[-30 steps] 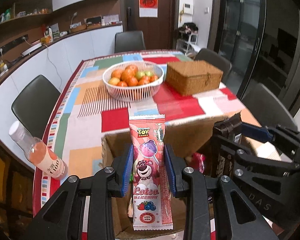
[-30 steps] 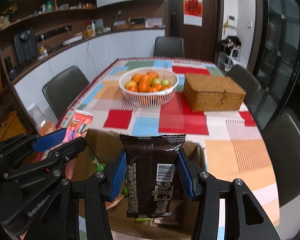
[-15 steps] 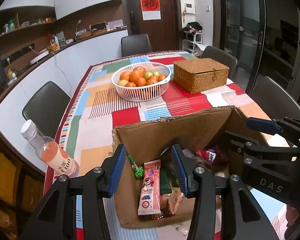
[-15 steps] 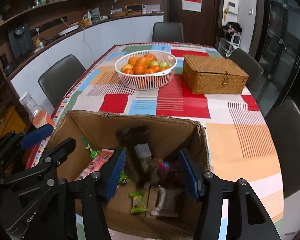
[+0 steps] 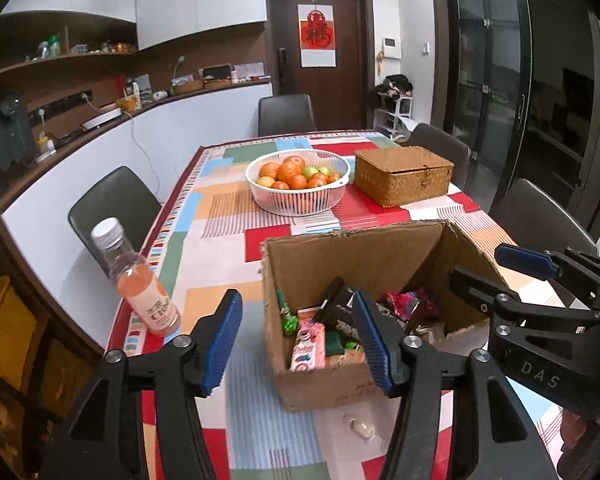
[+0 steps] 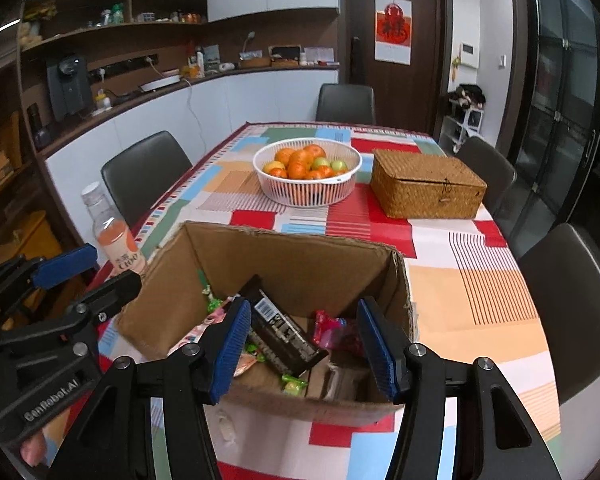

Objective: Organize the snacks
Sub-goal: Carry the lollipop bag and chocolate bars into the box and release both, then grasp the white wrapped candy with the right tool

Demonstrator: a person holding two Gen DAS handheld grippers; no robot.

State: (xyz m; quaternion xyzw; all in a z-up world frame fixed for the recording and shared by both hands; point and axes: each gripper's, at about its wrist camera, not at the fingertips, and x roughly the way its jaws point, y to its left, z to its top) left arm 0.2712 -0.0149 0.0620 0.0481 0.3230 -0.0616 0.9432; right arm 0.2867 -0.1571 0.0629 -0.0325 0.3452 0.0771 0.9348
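Note:
An open cardboard box [image 5: 364,252] [image 6: 300,256] stands on the table near its front edge and holds several snacks. A pink Lotso candy pack [image 5: 308,346] lies at its left. A dark brown snack bar [image 6: 280,330] [image 5: 336,308] leans in the middle. My left gripper [image 5: 300,340] is open and empty, above the box's front left corner. My right gripper [image 6: 304,344] is open and empty, above the box's front wall. Each gripper shows at the edge of the other's view.
A bottle of pink drink [image 5: 140,284] [image 6: 116,240] stands left of the box at the table edge. A white fruit basket [image 5: 298,186] and a wicker box [image 5: 404,176] sit farther back. A small wrapped candy [image 5: 360,428] lies in front of the box. Chairs surround the table.
Both grippers opened and dropped their snacks into the box: the pink pack from the left, the brown bar from the right. Both then rose and pulled back.

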